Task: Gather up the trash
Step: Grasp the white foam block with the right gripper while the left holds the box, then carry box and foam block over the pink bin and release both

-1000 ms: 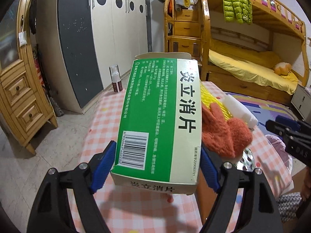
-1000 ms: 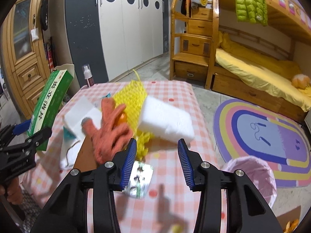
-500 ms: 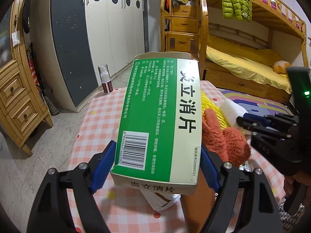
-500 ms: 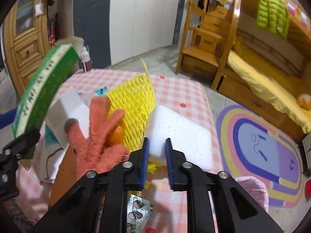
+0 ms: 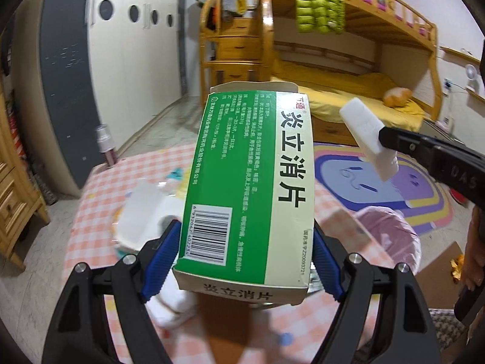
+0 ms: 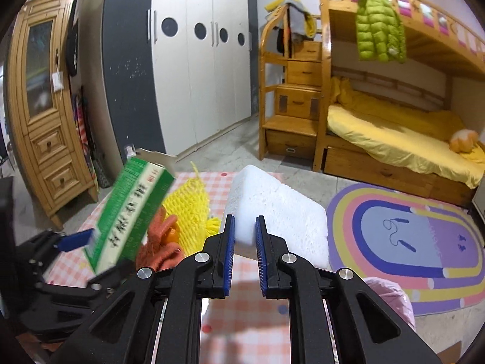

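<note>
My left gripper (image 5: 245,261) is shut on a green and cream medicine box (image 5: 251,188), held above the checked table; the same box (image 6: 130,212) shows at the left of the right wrist view. My right gripper (image 6: 245,242) is shut on the near edge of a white foam block (image 6: 282,209), lifted off the table. That block (image 5: 366,136) hangs at the right in the left wrist view. A pink-lined trash bin (image 5: 391,233) stands on the floor right of the table. An orange glove (image 6: 160,248) and yellow foam netting (image 6: 191,209) lie on the table.
White wrappers and paper (image 5: 145,218) lie on the pink checked tablecloth (image 5: 100,209). A spray bottle (image 5: 106,145) stands at the far left corner. A rainbow rug (image 6: 409,236), a bunk bed (image 6: 394,127) and a wooden cabinet (image 6: 48,133) surround the table.
My right gripper closed on the white foam block and raised it off the table. My left gripper swung right with the box, bringing the bin into its view.
</note>
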`<state>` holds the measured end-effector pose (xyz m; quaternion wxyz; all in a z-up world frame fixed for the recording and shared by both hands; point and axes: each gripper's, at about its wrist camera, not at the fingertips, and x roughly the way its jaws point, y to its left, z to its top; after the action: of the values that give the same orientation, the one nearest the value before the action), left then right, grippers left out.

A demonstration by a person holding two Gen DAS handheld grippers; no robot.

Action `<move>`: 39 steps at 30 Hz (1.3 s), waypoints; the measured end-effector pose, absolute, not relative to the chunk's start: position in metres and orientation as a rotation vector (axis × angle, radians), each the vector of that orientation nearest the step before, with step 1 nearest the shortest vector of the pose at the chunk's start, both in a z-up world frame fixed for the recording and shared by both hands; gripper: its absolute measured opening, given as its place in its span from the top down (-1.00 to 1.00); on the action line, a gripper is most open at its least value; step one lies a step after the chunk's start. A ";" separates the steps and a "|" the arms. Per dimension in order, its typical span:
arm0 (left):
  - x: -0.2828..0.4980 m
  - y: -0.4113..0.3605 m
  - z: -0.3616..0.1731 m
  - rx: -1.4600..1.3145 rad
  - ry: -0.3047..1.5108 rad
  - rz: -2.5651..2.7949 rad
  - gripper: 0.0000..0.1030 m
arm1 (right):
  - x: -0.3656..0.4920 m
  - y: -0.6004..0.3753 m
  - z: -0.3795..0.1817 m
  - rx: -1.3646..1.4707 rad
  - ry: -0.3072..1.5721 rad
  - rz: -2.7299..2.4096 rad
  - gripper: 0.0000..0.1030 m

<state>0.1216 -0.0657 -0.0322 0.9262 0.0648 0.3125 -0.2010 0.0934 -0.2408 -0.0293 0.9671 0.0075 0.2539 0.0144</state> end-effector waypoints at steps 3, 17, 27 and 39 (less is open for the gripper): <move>0.114 -0.086 -0.035 0.126 0.652 -0.478 -0.52 | 0.079 -0.254 -0.028 0.021 0.510 0.015 0.72; 0.106 -0.198 -0.063 0.216 0.726 -0.708 -0.52 | 0.019 -0.360 -0.082 0.214 0.595 -0.148 0.69; 0.103 -0.273 -0.081 0.293 0.745 -0.837 -0.53 | 0.019 -0.418 -0.126 0.307 0.667 -0.244 0.67; 0.108 -0.279 -0.075 0.266 0.730 -0.827 -0.72 | 0.012 -0.445 -0.142 0.342 0.695 -0.333 0.16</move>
<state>0.1081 -0.2793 -0.0751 0.8433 0.1262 0.3458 -0.3916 0.0121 -0.4449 -0.1418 0.9125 0.1661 0.3371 -0.1614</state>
